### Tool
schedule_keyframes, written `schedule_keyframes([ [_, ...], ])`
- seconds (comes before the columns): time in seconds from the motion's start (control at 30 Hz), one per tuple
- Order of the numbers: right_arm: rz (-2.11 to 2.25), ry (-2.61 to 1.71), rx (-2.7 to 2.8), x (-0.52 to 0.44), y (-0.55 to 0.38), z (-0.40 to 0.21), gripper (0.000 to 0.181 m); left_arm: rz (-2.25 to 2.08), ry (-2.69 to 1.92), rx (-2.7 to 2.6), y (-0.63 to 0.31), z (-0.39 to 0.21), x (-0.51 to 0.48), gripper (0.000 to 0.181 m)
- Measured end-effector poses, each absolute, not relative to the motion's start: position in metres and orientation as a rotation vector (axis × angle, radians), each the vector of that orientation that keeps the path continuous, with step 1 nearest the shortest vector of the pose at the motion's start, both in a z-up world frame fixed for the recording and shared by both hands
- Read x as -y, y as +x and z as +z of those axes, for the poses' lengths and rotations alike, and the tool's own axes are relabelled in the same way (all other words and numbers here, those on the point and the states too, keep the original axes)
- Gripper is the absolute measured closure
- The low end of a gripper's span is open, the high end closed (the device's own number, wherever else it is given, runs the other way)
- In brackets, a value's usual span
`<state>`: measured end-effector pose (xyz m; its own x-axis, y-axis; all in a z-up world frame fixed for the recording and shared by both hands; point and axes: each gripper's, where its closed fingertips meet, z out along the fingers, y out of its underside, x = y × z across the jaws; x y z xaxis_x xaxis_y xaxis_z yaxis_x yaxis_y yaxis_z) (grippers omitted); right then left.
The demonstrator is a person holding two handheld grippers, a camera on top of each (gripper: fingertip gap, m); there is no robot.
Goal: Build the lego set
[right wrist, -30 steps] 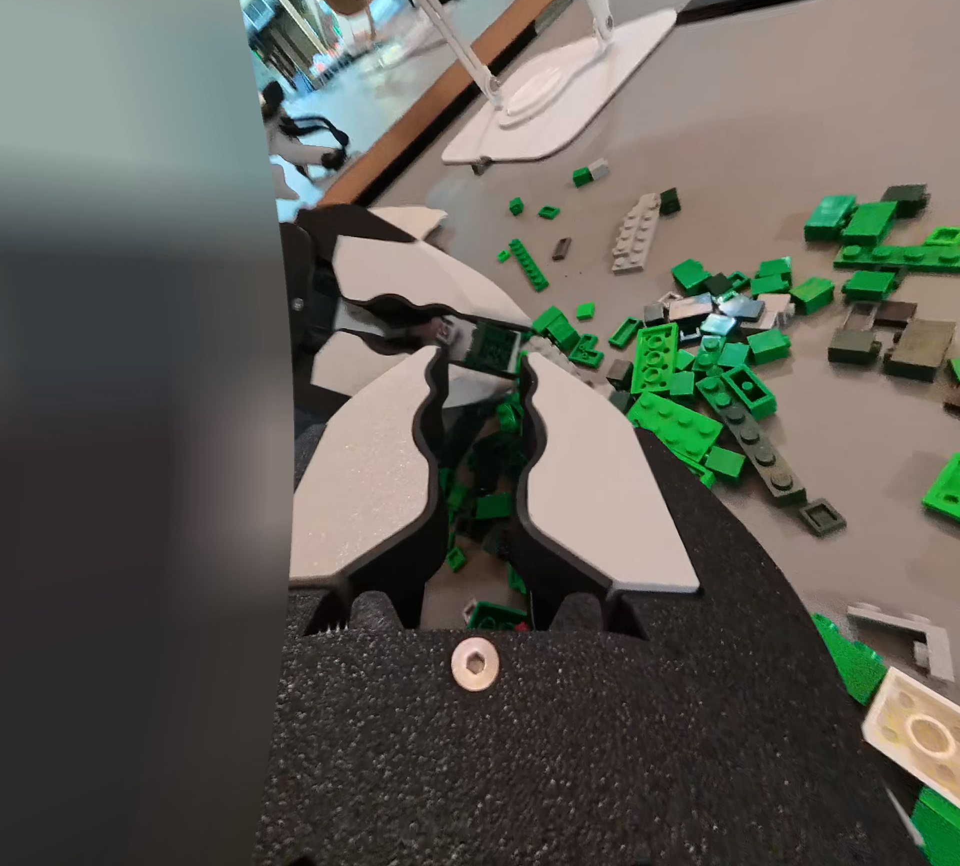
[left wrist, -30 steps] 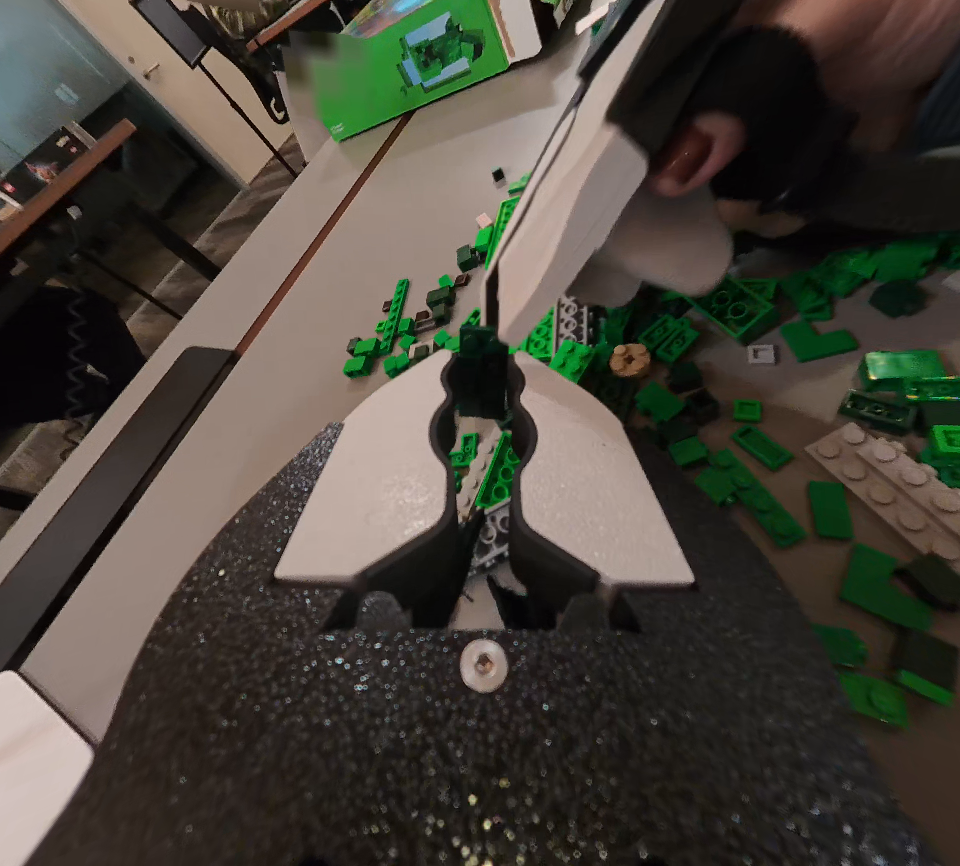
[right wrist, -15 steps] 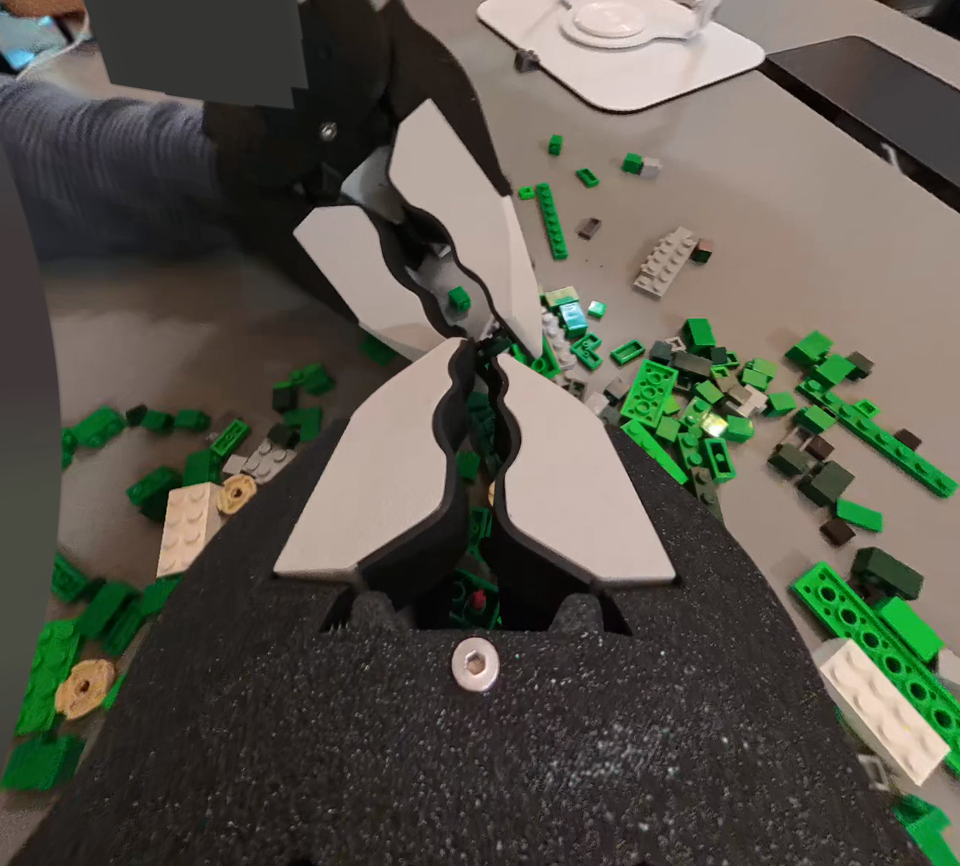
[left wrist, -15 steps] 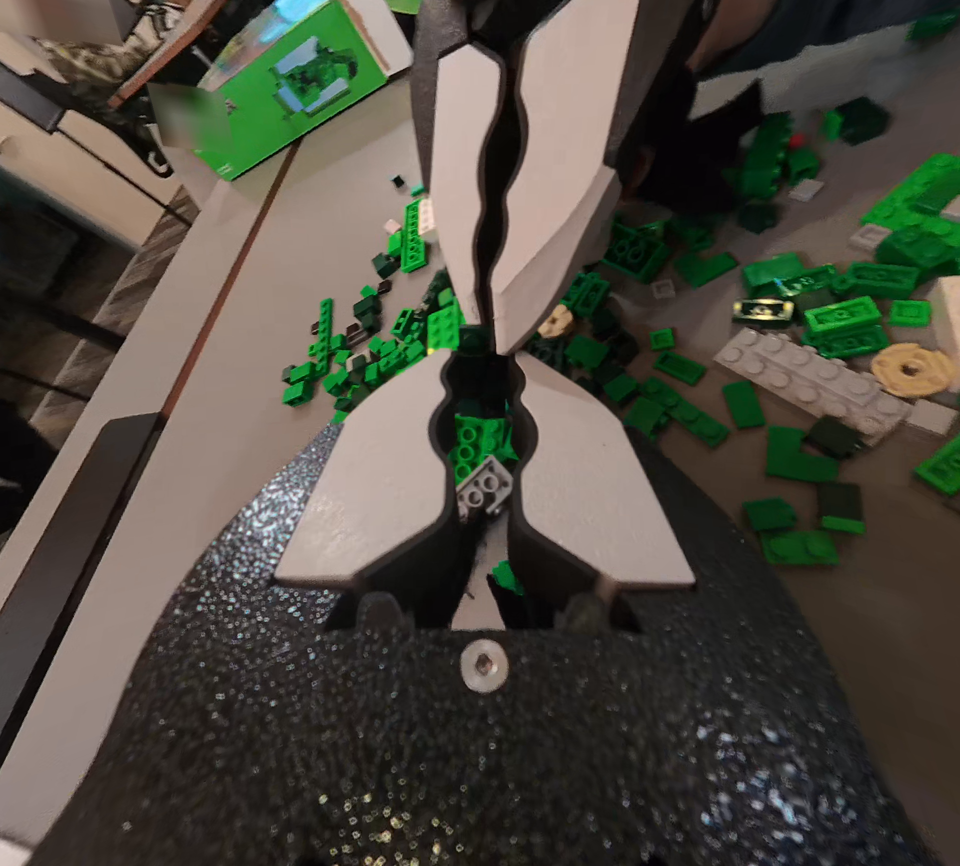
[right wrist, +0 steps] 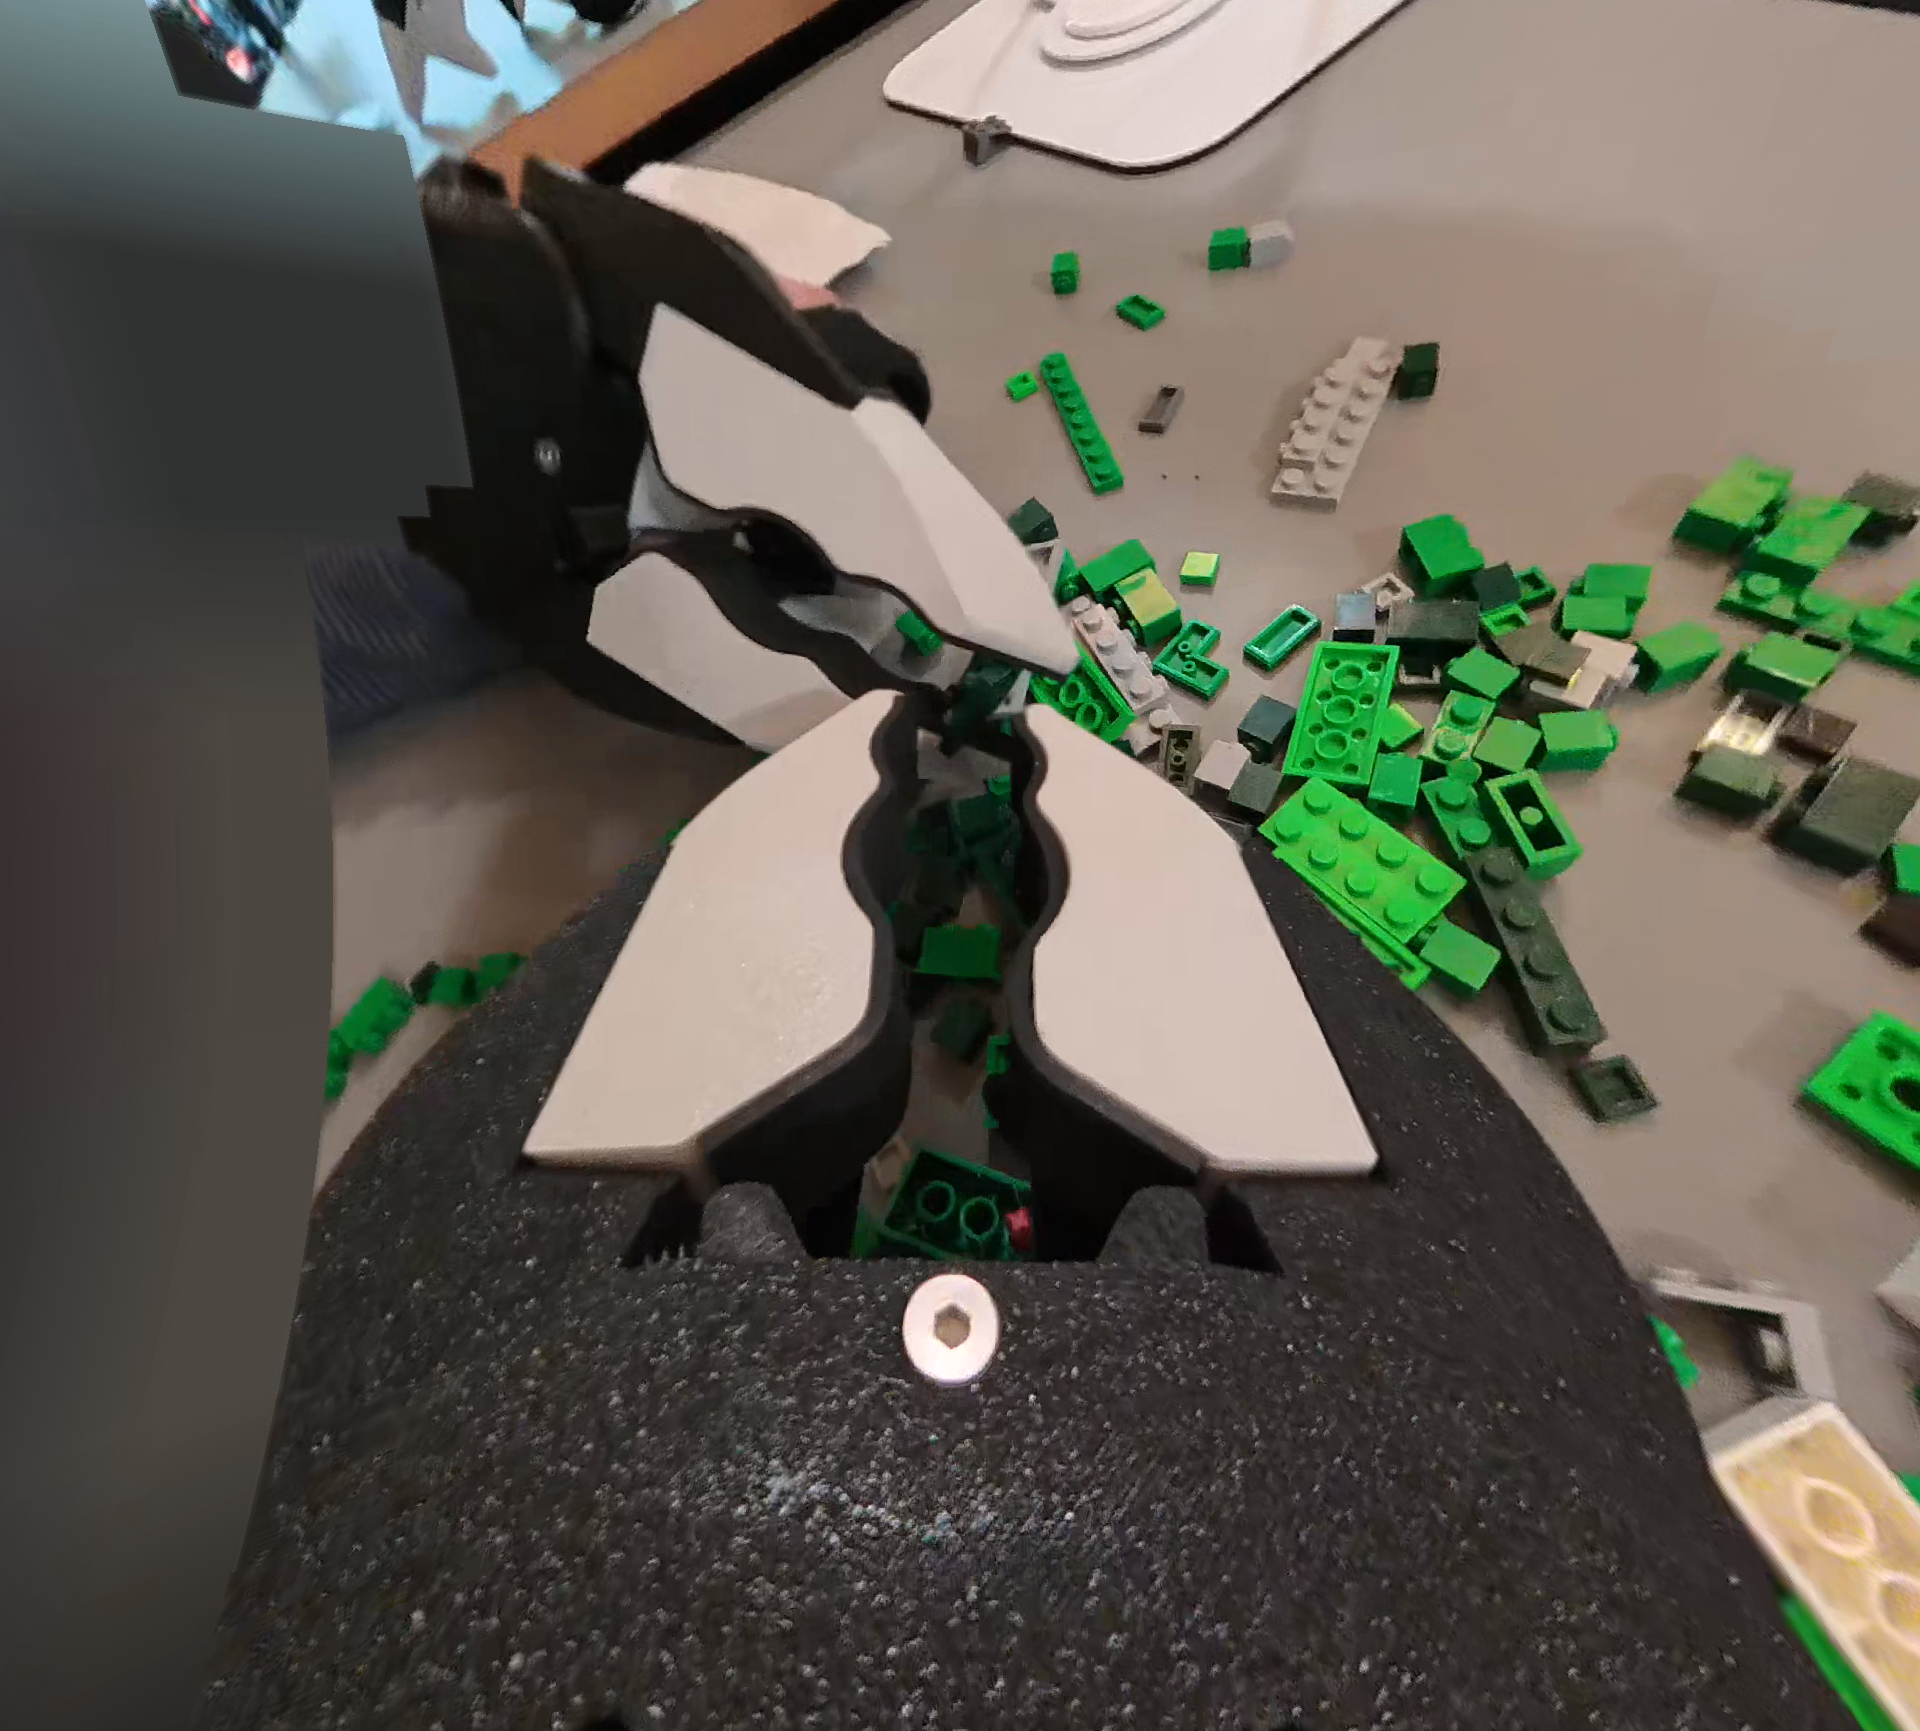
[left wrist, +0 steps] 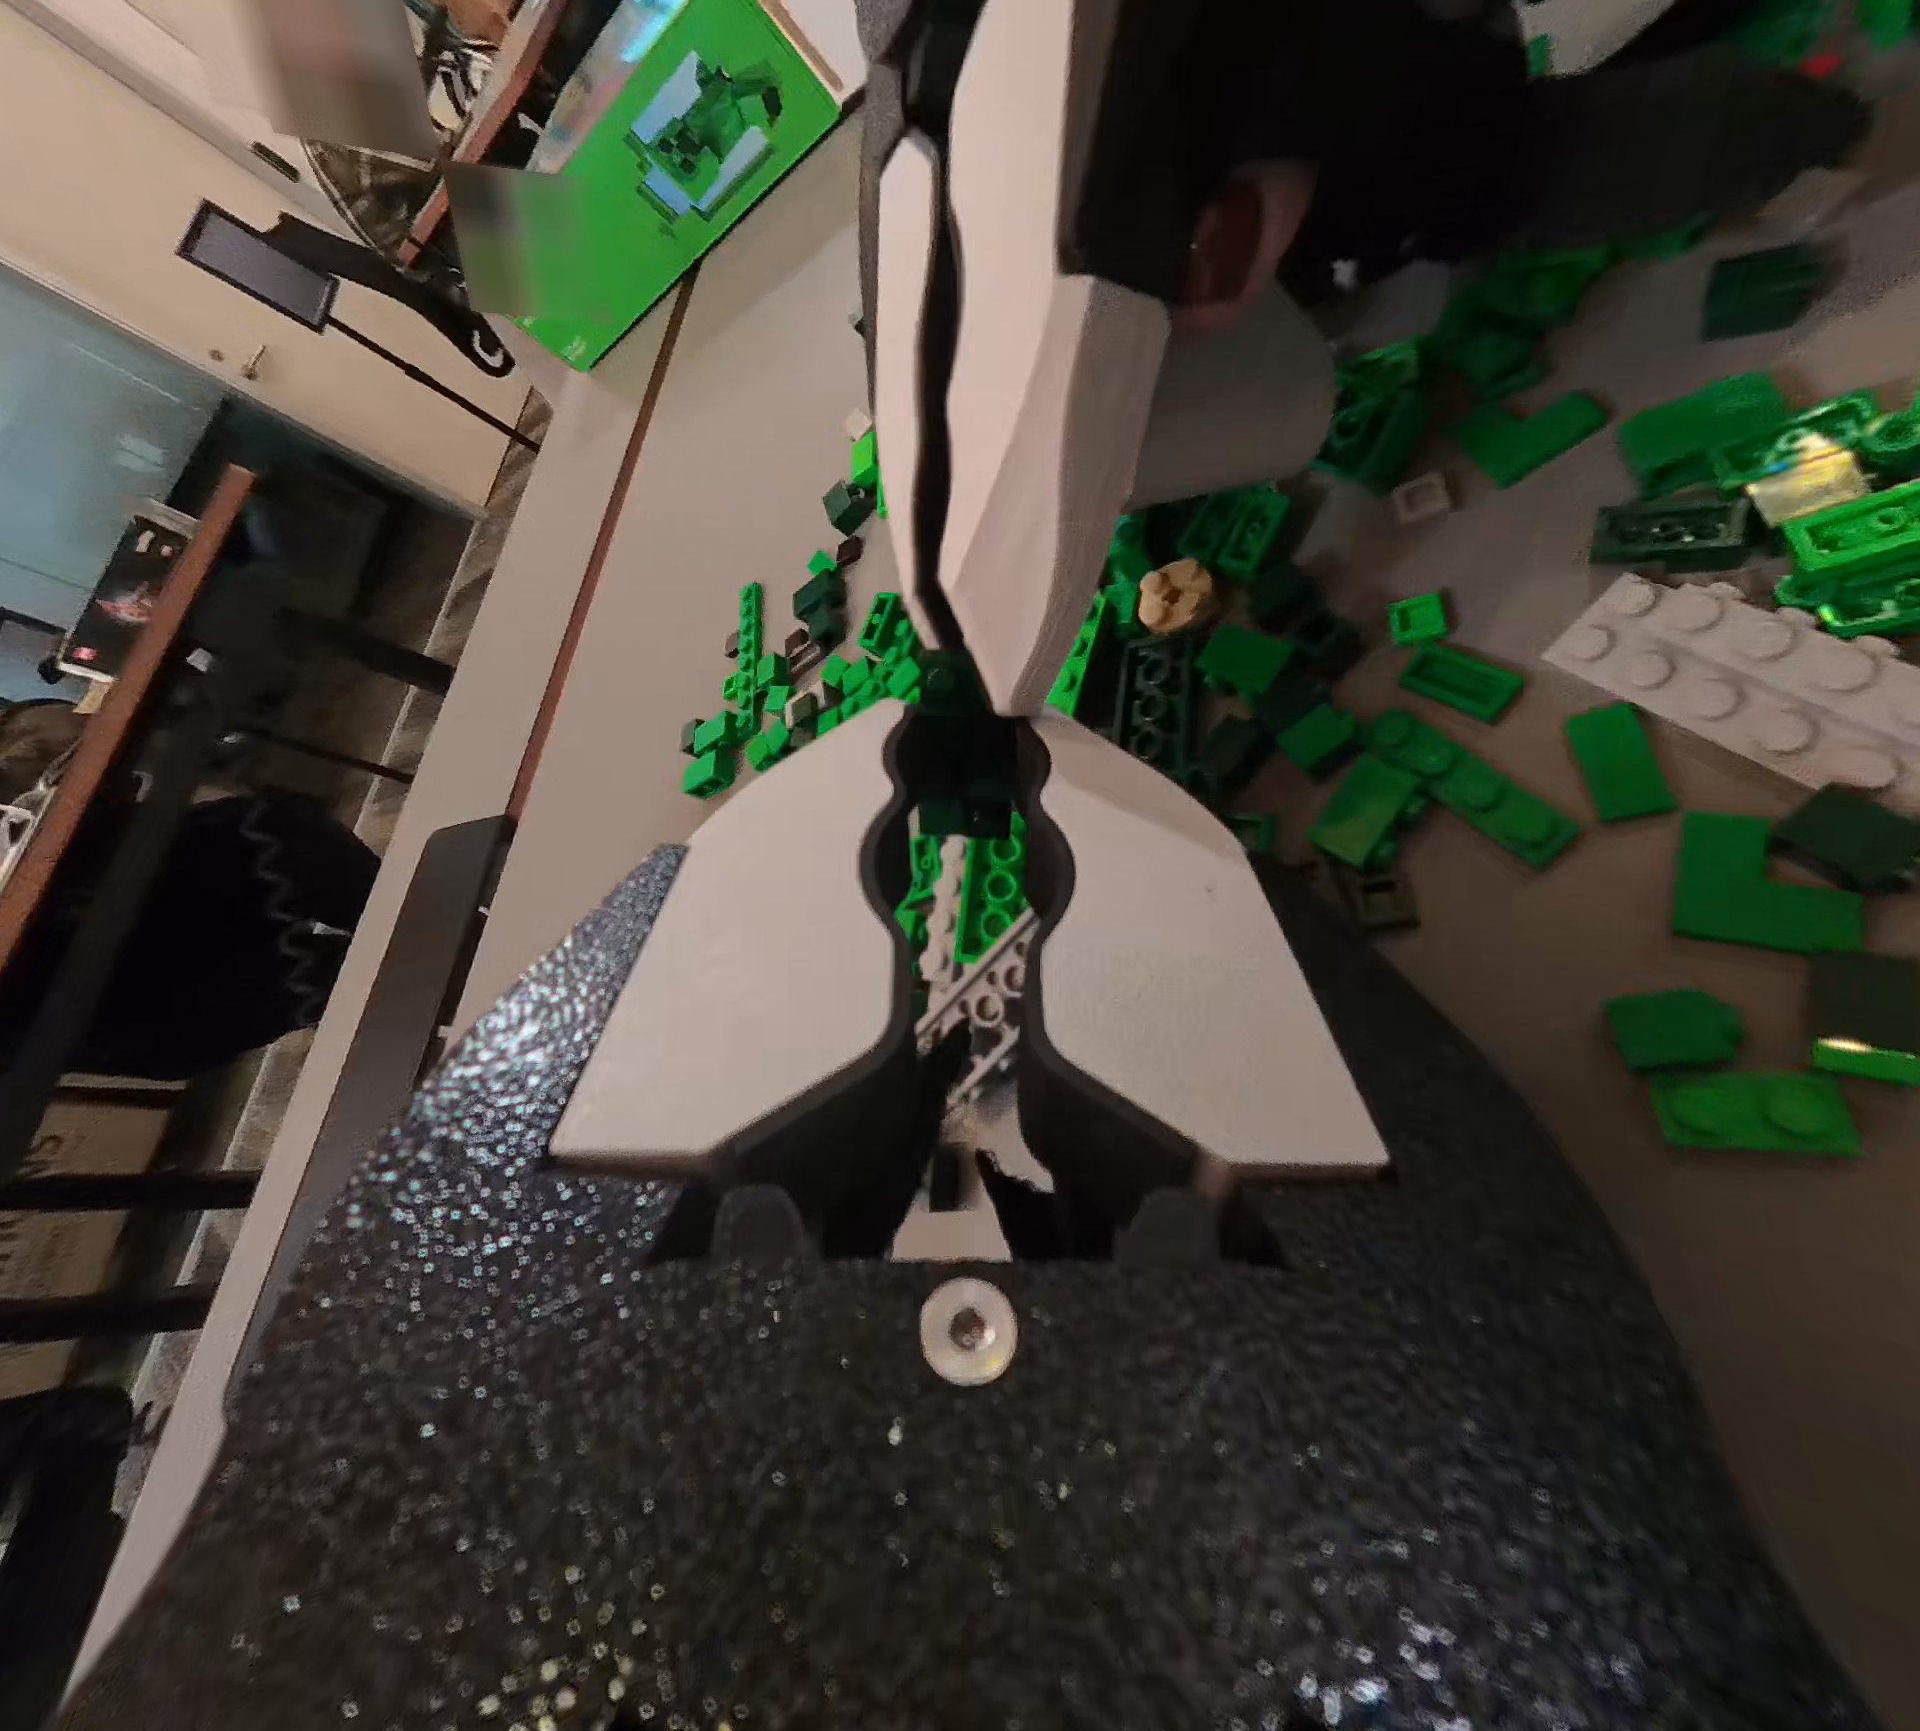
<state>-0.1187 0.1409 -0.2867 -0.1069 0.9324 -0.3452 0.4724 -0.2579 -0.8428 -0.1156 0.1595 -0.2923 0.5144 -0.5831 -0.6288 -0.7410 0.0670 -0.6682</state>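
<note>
The right claw has swung round to meet the left claw tip to tip above the gray table, both squeezed nearly shut on one small dark green lego piece, loose bricks below.

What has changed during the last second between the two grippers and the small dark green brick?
The right gripper swung round until its tip met the left gripper at the small dark green brick. The left jaws stayed shut on it. The loose green pieces on the grey table stayed put.
</note>
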Motion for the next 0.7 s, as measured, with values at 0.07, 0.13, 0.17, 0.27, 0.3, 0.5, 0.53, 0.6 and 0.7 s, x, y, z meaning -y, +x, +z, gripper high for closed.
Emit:
schedule_keyframes([
  [0.07, 1.365, -1.766, 1.496, -0.143, -0.12, -0.288, 0.159, 0.194, -1.609, -1.15, -0.117, -0.293, -0.16, 0.164],
  [0.13, 1.433, -1.779, 1.459, -0.141, -0.121, -0.285, 0.163, 0.246, -1.574, -1.145, -0.118, -0.289, -0.161, 0.164],
  [0.17, 1.464, -1.784, 1.439, -0.141, -0.122, -0.283, 0.166, 0.277, -1.554, -1.141, -0.119, -0.287, -0.162, 0.164],
  [0.27, 1.463, -1.744, 1.411, -0.144, -0.122, -0.279, 0.175, 0.323, -1.513, -1.118, -0.12, -0.282, -0.163, 0.164],
  [0.3, 1.445, -1.719, 1.413, -0.146, -0.122, -0.278, 0.175, 0.322, -1.508, -1.101, -0.12, -0.28, -0.164, 0.164],
  [0.5, 1.309, -1.481, 1.301, -0.165, -0.12, -0.252, 0.176, 0.246, -1.554, -0.88, -0.135, -0.265, -0.17, 0.164],
  [0.53, 1.313, -1.427, 1.256, -0.168, -0.117, -0.243, 0.176, 0.172, -1.58, -0.825, -0.136, -0.262, -0.169, 0.164],
  [0.6, 1.354, -1.33, 1.169, -0.172, -0.112, -0.227, 0.176, -0.028, -1.624, -0.702, -0.135, -0.255, -0.168, 0.173],
  [0.7, 1.496, -1.222, 1.073, -0.17, -0.106, -0.209, 0.176, -0.377, -1.571, -0.557, -0.128, -0.239, -0.163, 0.173],
])
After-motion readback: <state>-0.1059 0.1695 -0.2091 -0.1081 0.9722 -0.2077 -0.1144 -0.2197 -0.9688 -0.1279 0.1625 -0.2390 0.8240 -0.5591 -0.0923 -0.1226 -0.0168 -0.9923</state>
